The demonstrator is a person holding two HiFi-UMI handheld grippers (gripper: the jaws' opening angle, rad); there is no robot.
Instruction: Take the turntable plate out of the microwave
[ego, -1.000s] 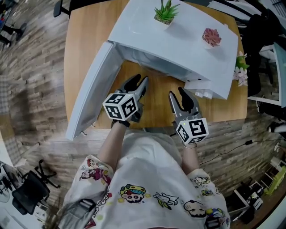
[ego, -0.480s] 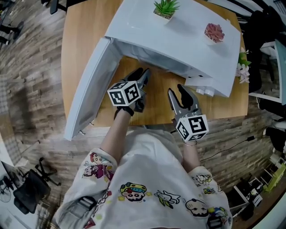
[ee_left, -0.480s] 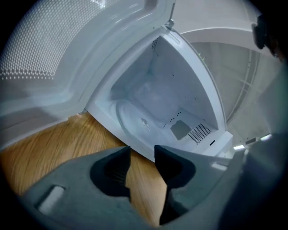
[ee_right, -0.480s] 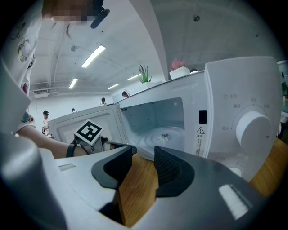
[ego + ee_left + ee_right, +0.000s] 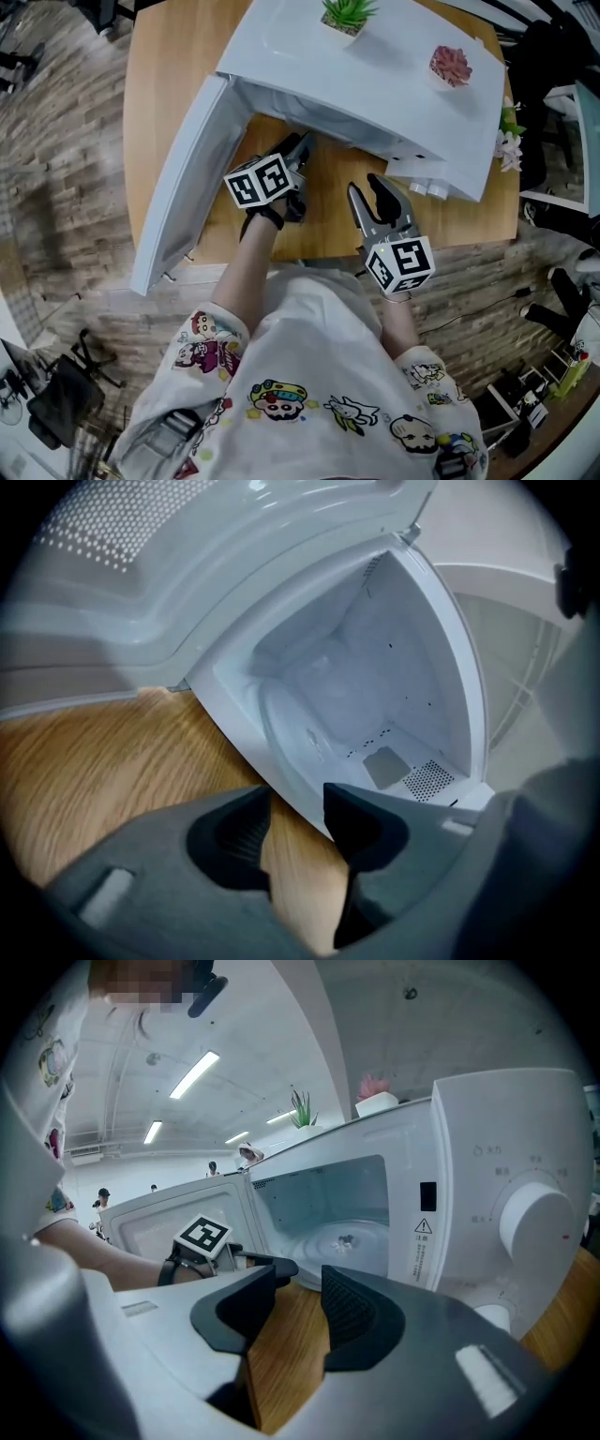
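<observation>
The white microwave (image 5: 375, 89) stands on a wooden table with its door (image 5: 183, 187) swung wide to the left. The clear turntable plate (image 5: 343, 1238) lies on the cavity floor and also shows in the left gripper view, tilted by that camera's roll, as the plate (image 5: 286, 731). My left gripper (image 5: 302, 144) sits at the mouth of the cavity, just short of the plate, its jaws opening with only table wood between them (image 5: 298, 803). My right gripper (image 5: 367, 189) hangs back over the table, open and empty (image 5: 298, 1283).
A green potted plant (image 5: 347, 17) and a pink one (image 5: 450, 70) stand on the microwave's top. The control panel with a round dial (image 5: 534, 1218) is at the cavity's right. The open door walls off the left side; bare table (image 5: 328, 220) lies before the opening.
My left gripper has moved forward and down to the cavity's mouth, rolling as it went, and its jaws have spread wider. The right gripper has stayed put.
</observation>
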